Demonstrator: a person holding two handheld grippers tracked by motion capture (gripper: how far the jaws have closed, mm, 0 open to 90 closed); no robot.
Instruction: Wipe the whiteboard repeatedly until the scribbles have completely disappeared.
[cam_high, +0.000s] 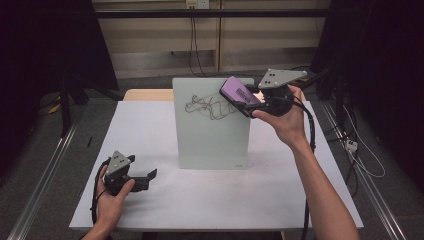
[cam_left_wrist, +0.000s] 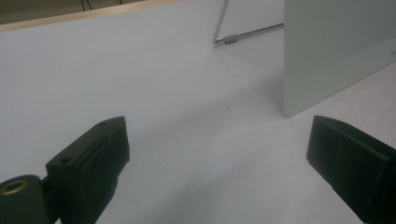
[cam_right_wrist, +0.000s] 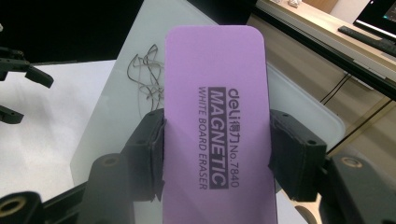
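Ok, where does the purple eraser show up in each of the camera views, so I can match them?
High view: the purple eraser sits right of centre near the top, gripped by the right claw against the upper right of the whiteboard.
Left gripper view: the eraser is not in it.
Right gripper view: the eraser fills the centre, label up.
Shared landmark: the upright whiteboard, at the right edge in the left gripper view and behind the eraser in the right gripper view.

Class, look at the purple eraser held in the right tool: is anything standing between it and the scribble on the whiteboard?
Nothing visible stands in the way. The right tool grips the purple eraser by its sides at the upper right of the whiteboard, and the scribble lies just beside it on bare board.
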